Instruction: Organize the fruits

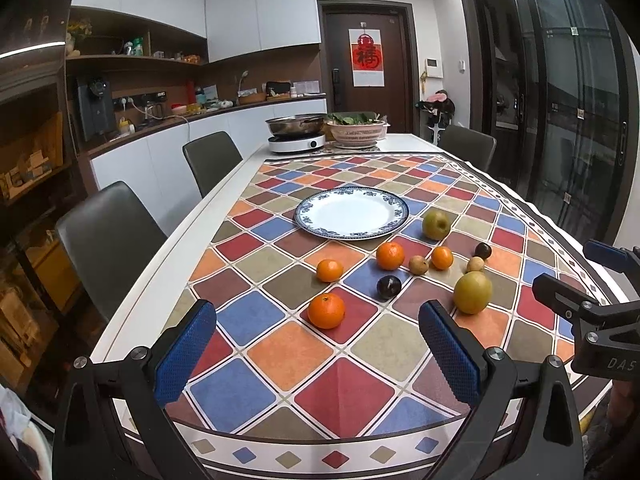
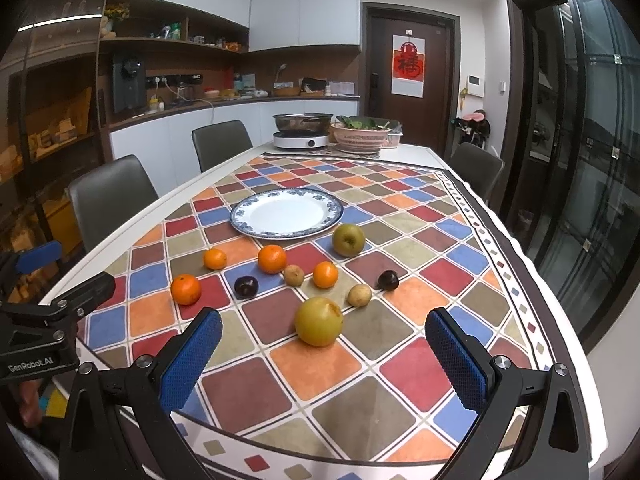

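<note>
Left gripper (image 1: 318,344): hovering over the near edge of the table, blue-padded fingers spread wide apart, gripping nothing; pointing along the table toward the plate.
Right gripper (image 2: 323,354): hovering level beside the left one, fingers likewise standing wide apart and holding nothing; the near green pear lying just ahead, between the finger lines but untouched.
Plate (image 1: 352,212): white with a blue rim, sitting bare on the tablecloth (image 1: 280,360) beyond the fruit.
Fruit: all lying loose on the cloth between the grippers and the plate. Four tangerines, the nearest (image 1: 326,310) sitting just ahead of the left gripper; two dark plums, one (image 1: 389,287) beside that tangerine; two small brown fruits, one (image 2: 359,295) just behind the near green pear (image 2: 319,321); far green pear (image 2: 348,239) resting just beside the plate's rim.
Left view only: showing the right gripper's body at the right edge, with a "DAS" marking partly cut off.
Right view only: showing the left gripper's body at the left edge, lettered "GenRobot.AI", and fingertips (image 2: 30,404) below it.
Far end: pan on a white cooker (image 1: 296,142) and a pink basket of greens (image 1: 358,128) standing well apart from the fruit.
</note>
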Motion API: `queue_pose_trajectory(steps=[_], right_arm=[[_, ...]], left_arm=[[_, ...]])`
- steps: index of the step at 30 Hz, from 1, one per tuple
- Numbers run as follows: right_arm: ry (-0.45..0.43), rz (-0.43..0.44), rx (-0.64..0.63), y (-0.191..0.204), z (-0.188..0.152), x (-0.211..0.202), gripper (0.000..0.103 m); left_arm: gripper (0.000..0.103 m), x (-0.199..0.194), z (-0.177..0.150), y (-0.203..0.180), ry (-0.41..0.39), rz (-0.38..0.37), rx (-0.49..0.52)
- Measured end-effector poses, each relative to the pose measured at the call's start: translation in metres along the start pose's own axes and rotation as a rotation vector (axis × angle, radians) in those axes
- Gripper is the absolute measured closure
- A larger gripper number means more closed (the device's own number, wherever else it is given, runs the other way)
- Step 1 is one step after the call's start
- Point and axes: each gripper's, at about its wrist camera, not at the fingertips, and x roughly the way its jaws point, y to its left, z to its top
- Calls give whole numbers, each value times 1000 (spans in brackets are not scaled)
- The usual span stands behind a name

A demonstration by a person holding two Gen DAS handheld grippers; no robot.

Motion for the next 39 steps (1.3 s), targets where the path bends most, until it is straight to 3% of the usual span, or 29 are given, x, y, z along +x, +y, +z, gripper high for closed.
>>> queue_pose_trajectory(steps=[39], right_arm=[[-9,-5,-13,6,0,-3,1]], left_arm=[[0,0,-1,2,-30,-3,-3]])
